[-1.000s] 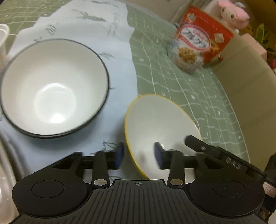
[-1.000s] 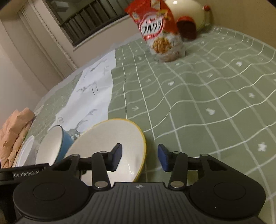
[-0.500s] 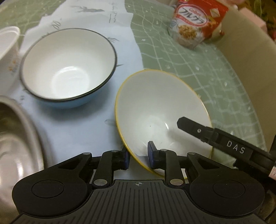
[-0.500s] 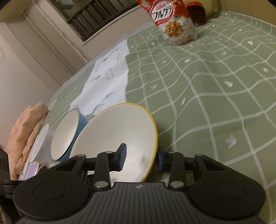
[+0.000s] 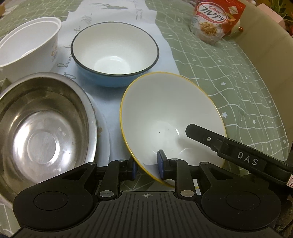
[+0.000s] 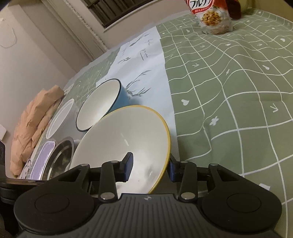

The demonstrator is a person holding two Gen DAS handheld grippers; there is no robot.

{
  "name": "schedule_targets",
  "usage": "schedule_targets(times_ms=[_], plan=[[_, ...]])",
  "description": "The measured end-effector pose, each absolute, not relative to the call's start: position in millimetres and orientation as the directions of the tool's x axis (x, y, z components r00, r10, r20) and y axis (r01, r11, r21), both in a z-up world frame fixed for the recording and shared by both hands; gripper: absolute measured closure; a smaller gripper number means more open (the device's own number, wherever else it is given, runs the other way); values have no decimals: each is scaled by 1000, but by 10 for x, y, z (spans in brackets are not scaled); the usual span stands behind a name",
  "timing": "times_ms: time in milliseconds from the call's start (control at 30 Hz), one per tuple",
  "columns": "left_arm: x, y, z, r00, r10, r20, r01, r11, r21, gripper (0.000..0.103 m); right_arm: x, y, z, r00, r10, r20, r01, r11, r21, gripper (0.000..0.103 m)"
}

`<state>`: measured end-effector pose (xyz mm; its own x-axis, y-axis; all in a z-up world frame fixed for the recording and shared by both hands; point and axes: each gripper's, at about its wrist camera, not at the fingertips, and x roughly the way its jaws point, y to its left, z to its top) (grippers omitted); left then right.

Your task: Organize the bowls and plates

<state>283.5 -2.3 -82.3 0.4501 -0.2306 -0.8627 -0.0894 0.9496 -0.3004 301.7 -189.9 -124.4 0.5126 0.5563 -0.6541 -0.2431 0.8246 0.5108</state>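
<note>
The yellow-rimmed bowl (image 5: 170,117) is gripped at its rim by both tools. The left tool (image 5: 146,169) and right tool (image 6: 149,169) are each closed on it, one pad inside, one outside.

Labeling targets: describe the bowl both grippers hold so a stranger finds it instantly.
On the green checked tablecloth, beside the white paper runner, sits a cluster of bowls. It is the yellow-rimmed bowl, nearest the cloth; the blue bowl has a dark rim, the steel bowl is bare metal.
</note>
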Motion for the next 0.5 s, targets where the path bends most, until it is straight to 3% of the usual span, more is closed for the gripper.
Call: schedule_targets(times_ms=[500], plan=[[2748, 119, -838, 459, -300, -836, -80, 923, -375, 73, 2996, -1872, -1244, 488, 554, -675, -226, 827, 515, 64]])
